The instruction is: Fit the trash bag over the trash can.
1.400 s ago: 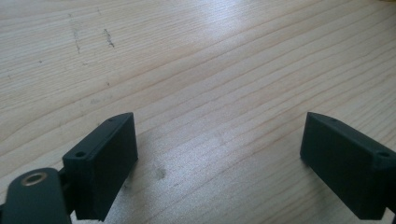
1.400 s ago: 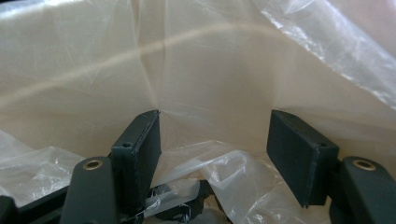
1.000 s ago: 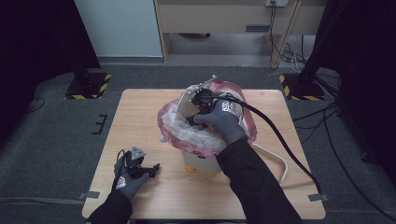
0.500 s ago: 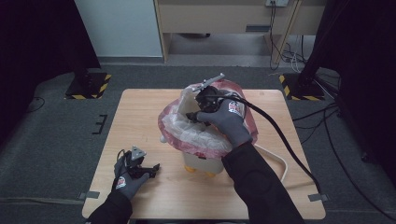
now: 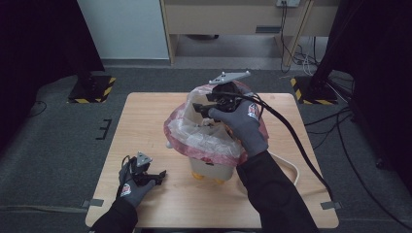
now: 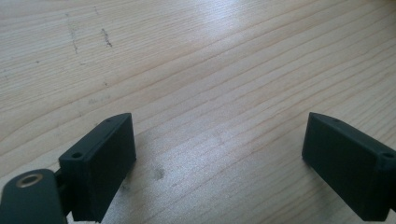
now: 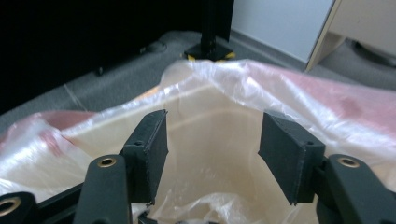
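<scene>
High view: the right gripper [image 5: 203, 109] hovers over a cream bin [image 5: 209, 167] lined with a pink-tinted plastic bag [image 5: 204, 138] at the middle of the wooden table [image 5: 145, 116]; the glove logos are too small to read.

Left gripper view: the left gripper [image 6: 219, 154] — jaws wide apart — holds nothing above bare wood.

Right gripper view: its jaws, just closing, stand parted before the bag's raised rim — no pinch seen.

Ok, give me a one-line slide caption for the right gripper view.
Right gripper, jaws apart and just closing with nothing clamped, over the pink-edged plastic bag lining the cream bin.
</scene>
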A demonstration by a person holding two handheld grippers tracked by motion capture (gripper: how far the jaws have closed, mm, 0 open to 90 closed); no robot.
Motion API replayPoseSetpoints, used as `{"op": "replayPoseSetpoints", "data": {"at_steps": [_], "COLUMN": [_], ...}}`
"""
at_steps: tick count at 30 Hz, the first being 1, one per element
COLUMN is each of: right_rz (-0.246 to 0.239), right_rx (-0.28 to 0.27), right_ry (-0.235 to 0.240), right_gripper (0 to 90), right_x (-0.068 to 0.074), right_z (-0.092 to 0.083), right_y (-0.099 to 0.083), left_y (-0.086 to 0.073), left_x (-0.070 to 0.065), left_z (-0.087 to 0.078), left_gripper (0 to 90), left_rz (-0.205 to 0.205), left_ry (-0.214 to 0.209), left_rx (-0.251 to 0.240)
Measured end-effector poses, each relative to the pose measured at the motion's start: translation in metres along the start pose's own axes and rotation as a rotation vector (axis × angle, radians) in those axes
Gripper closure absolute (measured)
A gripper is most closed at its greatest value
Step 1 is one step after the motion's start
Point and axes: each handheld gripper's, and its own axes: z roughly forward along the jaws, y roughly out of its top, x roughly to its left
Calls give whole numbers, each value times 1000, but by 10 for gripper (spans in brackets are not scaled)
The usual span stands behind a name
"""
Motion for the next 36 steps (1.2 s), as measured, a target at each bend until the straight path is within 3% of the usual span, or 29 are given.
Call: {"op": "replayPoseSetpoints", "data": {"at_steps": [14,20,27,36], "right_rz": [22,40,69,101], "right_rx": [-291,-396,-469,-500], "right_ry": [-17,-61,-130,-239], "right_gripper": [430,459,469,459], "right_x": [5,2,-9,-36], "right_z": [-20,-36,-57,-82], "right_y": [12,16,17,5], "left_y": [0,0,0,0], "left_x": [0,0,0,0], "left_z": [0,0,0,0], "left_gripper": [88,87,87,87], "left_rz": [1,1,2,2], "left_ry": [0,0,1,1], "left_rx": [1,1,1,2]}}
